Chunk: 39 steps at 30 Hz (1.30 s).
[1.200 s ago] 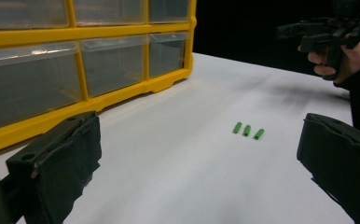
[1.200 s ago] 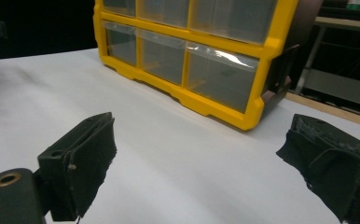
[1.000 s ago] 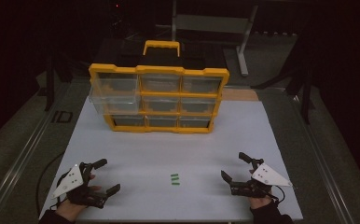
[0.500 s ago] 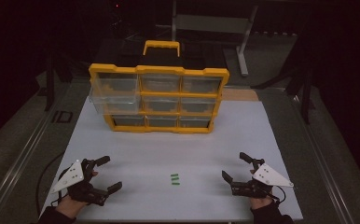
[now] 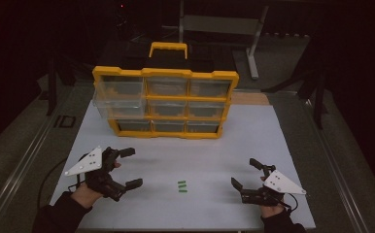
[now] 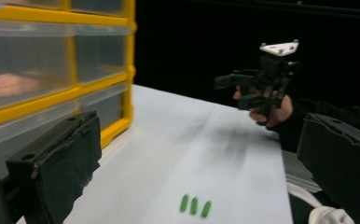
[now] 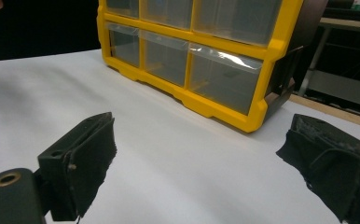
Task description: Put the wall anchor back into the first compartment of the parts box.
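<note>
A yellow drawer organizer [image 5: 166, 102] with clear drawers stands upright at the back of the white tabletop [image 5: 268, 141]. Its top-left drawer [image 5: 119, 95] sticks out toward me. Three small green pieces [image 5: 181, 186] lie side by side near the front middle. My left gripper [image 5: 131, 167] is held open at the front left, its jaws wide apart and empty. At the front right my right gripper [image 5: 243, 172] is open and empty too. In the left gripper view the green pieces [image 6: 194, 206] lie between my jaws, with the organizer [image 6: 52, 79] at left and the right gripper [image 6: 257, 86] beyond. The right gripper view faces the organizer [image 7: 192, 51].
A black case [image 5: 142, 56] with a yellow handle [image 5: 168, 48] sits behind the organizer. Metal rails [image 5: 27, 160] run along both sides of the table. A metal stand [image 5: 253, 53] rises at the back right. Cables trail from both grippers toward the front edge.
My left gripper has moved a little forward and to the right over the table. The right gripper has hardly shifted. Both stay open.
</note>
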Available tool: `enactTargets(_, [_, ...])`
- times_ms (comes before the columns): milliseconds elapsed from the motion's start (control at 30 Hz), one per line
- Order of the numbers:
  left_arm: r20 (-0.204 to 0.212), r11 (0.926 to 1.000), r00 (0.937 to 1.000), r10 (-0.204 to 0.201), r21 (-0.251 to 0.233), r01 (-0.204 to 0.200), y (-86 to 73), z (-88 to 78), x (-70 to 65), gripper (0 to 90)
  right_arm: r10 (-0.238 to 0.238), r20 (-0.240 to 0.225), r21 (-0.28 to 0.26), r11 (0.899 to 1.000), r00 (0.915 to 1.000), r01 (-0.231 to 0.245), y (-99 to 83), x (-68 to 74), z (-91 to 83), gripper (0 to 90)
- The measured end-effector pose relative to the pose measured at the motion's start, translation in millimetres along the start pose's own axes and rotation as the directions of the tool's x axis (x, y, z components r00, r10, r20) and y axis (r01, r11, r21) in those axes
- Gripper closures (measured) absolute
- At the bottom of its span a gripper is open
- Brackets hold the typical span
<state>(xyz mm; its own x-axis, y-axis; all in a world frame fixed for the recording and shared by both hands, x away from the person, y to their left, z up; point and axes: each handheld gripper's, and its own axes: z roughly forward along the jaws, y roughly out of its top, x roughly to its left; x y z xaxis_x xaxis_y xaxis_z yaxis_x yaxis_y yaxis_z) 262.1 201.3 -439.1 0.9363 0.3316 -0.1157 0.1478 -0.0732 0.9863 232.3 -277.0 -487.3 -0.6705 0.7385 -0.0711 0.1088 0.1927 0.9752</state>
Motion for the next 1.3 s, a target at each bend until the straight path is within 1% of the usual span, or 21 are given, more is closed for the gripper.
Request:
enactTargets(67, [0.012,1.0000,0.9999,-0.001,0.003,0.001,1.8,3.5,0.1,0.0,-0.001,0.000,-0.001,1.000,1.0000,0.001,0.2,0.0,-0.1,8.0])
enactTargets(100, [0.040,0.9998,0.9992,0.008,0.019,-0.008,6.4,12.5,0.1,0.0,-0.002,-0.003,-0.001,1.000,1.0000,0.002,0.3,0.0,-0.2,8.0])
enactTargets(133, [0.052,0.9994,0.9985,0.018,0.027,-0.019,8.8,16.5,-0.1,0.0,-0.002,-0.004,0.000,1.000,1.0000,0.002,0.5,0.1,-0.2,8.0])
enactTargets(200, [0.083,0.9990,0.9964,0.017,0.039,-0.020,13.5,24.7,0.3,0.0,-0.003,-0.005,-0.003,1.000,1.0000,0.003,0.7,0.2,-0.3,8.0])
enactTargets(300, [0.097,0.9980,0.9950,0.027,0.054,-0.032,17.5,32.1,1.1,0.0,-0.001,-0.007,-0.005,1.000,1.0000,0.001,0.9,0.3,-0.5,8.0])
enactTargets(400, [0.121,0.9966,0.9921,0.034,0.071,-0.042,21.5,46.1,3.4,0.0,0.001,-0.009,-0.011,1.000,1.0000,-0.001,1.1,0.3,-0.8,8.0])
enactTargets(500, [0.124,0.9959,0.9918,0.034,0.079,-0.044,20.4,52.9,4.3,0.0,-0.002,-0.011,-0.011,1.000,0.9999,0.002,1.0,0.6,-0.7,8.0])
enactTargets(533, [0.118,0.9953,0.9926,0.027,0.089,-0.038,17.7,60.0,5.0,0.0,-0.005,-0.015,-0.011,1.000,0.9999,0.005,0.8,0.6,-0.5,8.0])
enactTargets(600, [0.111,0.9928,0.9933,0.034,0.110,-0.046,14.3,66.9,6.4,0.0,-0.006,-0.015,-0.011,1.000,0.9999,0.006,0.5,0.7,-0.3,8.0])
enactTargets(633, [0.111,0.9928,0.9933,0.034,0.110,-0.046,14.3,66.9,6.4,0.0,-0.006,-0.015,-0.011,1.000,0.9999,0.006,0.5,0.7,-0.3,8.0])
enactTargets(667, [0.100,0.9905,0.9942,0.040,0.128,-0.052,10.0,74.2,7.7,0.0,-0.007,-0.014,-0.014,1.000,0.9999,0.007,0.3,0.5,-0.3,8.0])
enactTargets(700, [0.102,0.9883,0.9941,0.035,0.144,-0.050,7.9,78.0,8.7,0.0,-0.007,-0.014,-0.015,1.000,0.9999,0.007,0.2,0.4,-0.3,8.0])
enactTargets(733, [0.102,0.9883,0.9941,0.035,0.144,-0.050,7.9,78.0,8.7,0.0,-0.006,-0.014,-0.015,1.000,0.9999,0.006,0.2,0.4,-0.3,8.0])
enactTargets(767, [0.110,0.9855,0.9938,0.021,0.165,-0.039,3.3,85.7,10.9,0.0,-0.006,-0.014,-0.016,1.000,0.9999,0.006,0.1,0.4,-0.3,8.0])
enactTargets(800, [0.109,0.9831,0.9938,0.020,0.179,-0.040,1.2,89.2,11.8,0.0,-0.004,-0.016,-0.015,1.000,0.9999,0.004,0.1,0.4,-0.3,8.0])
enactTargets(967, [0.118,0.9817,0.9930,0.007,0.188,-0.029,-9.0,101.5,17.8,0.0,-0.003,-0.022,-0.013,1.000,0.9998,0.003,-0.4,0.5,-0.1,8.0])
enactTargets(1000, [0.127,0.9779,0.9919,-0.004,0.208,-0.023,-14.3,107.5,21.2,0.0,-0.003,-0.022,-0.013,1.000,0.9998,0.002,-0.5,0.2,-0.1,8.0])
enactTargets(1133, [0.115,0.9675,0.9934,0.005,0.250,-0.034,-25.2,117.9,25.3,0.0,-0.004,-0.024,-0.013,1.000,0.9997,0.003,-0.5,0.2,0.0,8.0])
enactTargets(1200, [0.115,0.9675,0.9934,0.005,0.250,-0.034,-25.2,117.9,25.3,0.0,-0.005,-0.024,-0.013,1.000,0.9997,0.005,-0.4,0.4,0.0,8.0])
enactTargets(1233, [0.103,0.9519,0.9946,0.010,0.304,-0.041,-32.9,124.7,26.5,0.0,-0.005,-0.024,-0.013,1.000,0.9997,0.005,-0.4,0.4,0.0,8.0])
enactTargets(1300, [0.091,0.9391,0.9958,0.010,0.341,-0.041,-37.0,128.5,27.1,3.9,-0.005,-0.024,-0.010,1.000,0.9997,0.004,-0.6,0.2,0.1,8.0])
